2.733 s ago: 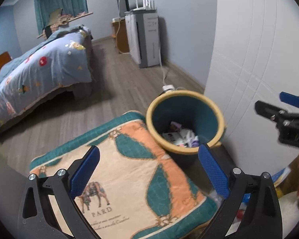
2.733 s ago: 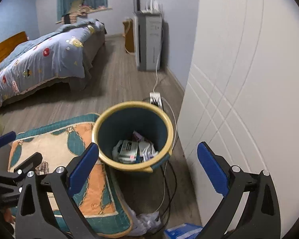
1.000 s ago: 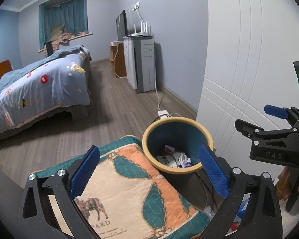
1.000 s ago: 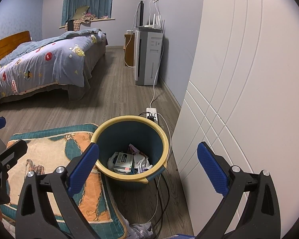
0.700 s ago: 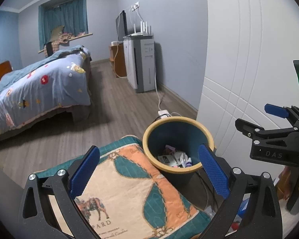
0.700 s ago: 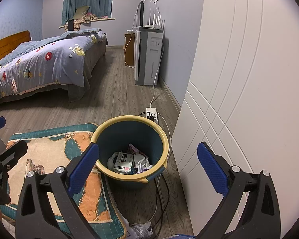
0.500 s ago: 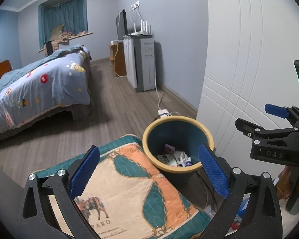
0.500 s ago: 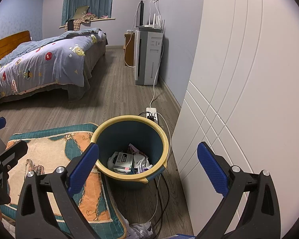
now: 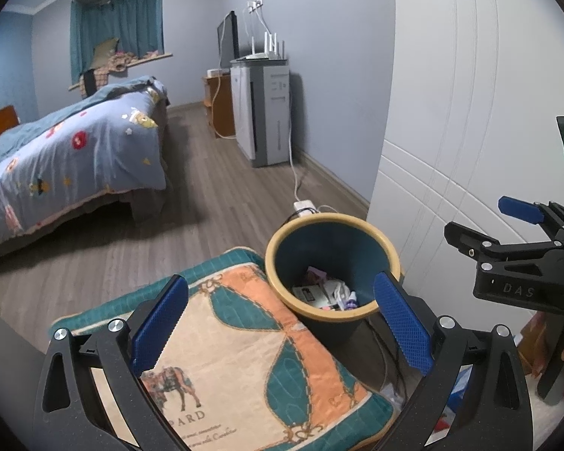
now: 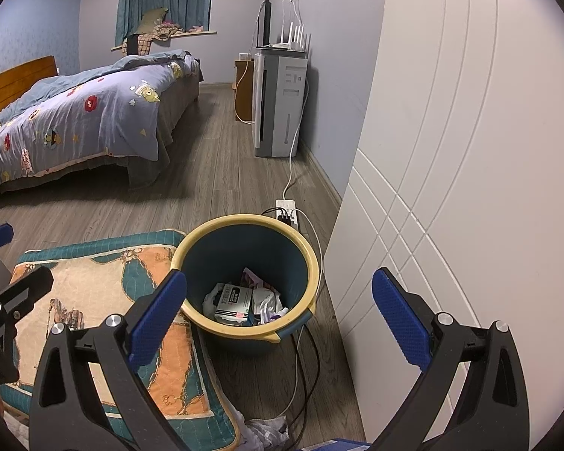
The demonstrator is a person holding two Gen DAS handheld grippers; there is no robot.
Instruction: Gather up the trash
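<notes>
A teal bin with a yellow rim [image 9: 389, 248] [image 10: 308, 248] stands on the floor beside a white wardrobe. Crumpled paper and a small box [image 10: 234, 299] lie in its bottom; this trash also shows in the left wrist view [image 9: 325, 293]. My left gripper [image 9: 280, 321] is open and empty, above the cushion and the bin's near side. My right gripper [image 10: 279, 312] is open and empty, above the bin's near rim. The right gripper shows from the side in the left wrist view [image 9: 507, 233].
A teal and orange patterned cushion [image 9: 237, 357] [image 10: 94, 293] lies left of the bin. A power strip [image 10: 287, 208] and cables lie behind and beside the bin. The white wardrobe [image 10: 470, 188] is on the right. A bed [image 10: 75, 120] and a grey tower unit [image 10: 278, 105] stand farther back.
Both grippers have drawn up and back from the bin since 2.7 s ago. Over the last second nothing has visibly moved.
</notes>
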